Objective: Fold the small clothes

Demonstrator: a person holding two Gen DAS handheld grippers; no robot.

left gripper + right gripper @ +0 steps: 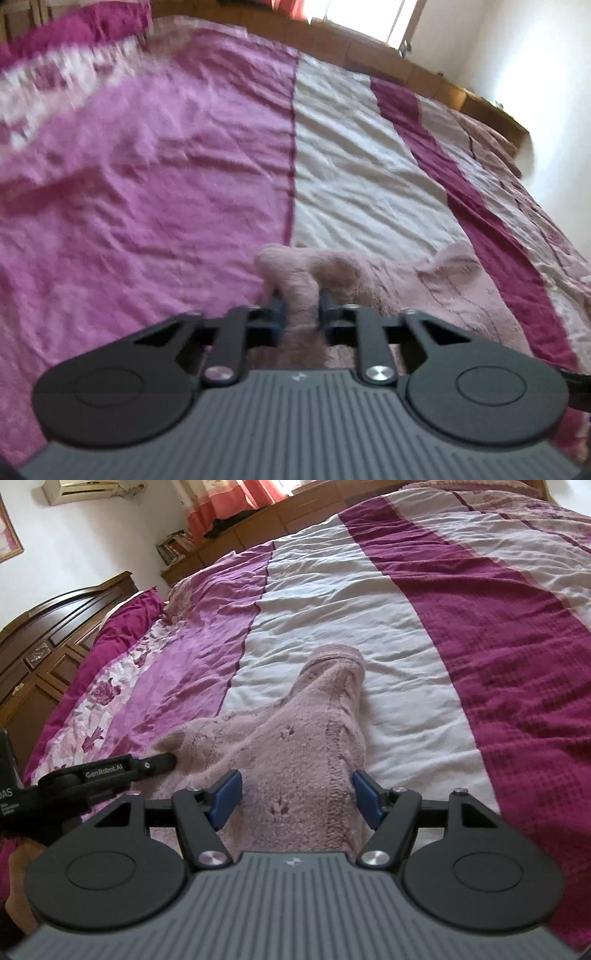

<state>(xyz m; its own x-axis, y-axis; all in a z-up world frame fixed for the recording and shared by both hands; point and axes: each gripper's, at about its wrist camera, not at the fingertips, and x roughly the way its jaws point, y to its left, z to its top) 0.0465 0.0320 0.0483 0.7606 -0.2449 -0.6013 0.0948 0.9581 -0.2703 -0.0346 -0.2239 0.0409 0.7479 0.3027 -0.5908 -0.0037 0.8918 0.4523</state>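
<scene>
Garment [295,746], a fuzzy pale-pink piece with a sleeve or leg reaching away, lay on the bedspread [461,620] straight ahead of both tools. Seen from the left wrist, the left gripper [298,310] was clamped on a bunched fold of that fabric: the plush filled the narrow gap between its dark fingers [275,314] and bulged up just beyond the tips, with the rest of the garment spreading off to the gripper's right. Seen from the right wrist, the right gripper [297,794] stood wide apart, its blue pads [229,794] on either side of the garment's near end; the cloth ran between them and onward beyond the tips, and the pads did not visibly press it. The left gripper's finger entered that view from the right gripper's left side, its tip touching the garment's edge. Beyond the tips the bedspread showed broad stripes: lilac to the left, white directly ahead under the cloth, dark magenta to the right. A carved wooden headboard [55,627] stood far off to the left, past a magenta pillow [122,620].
</scene>
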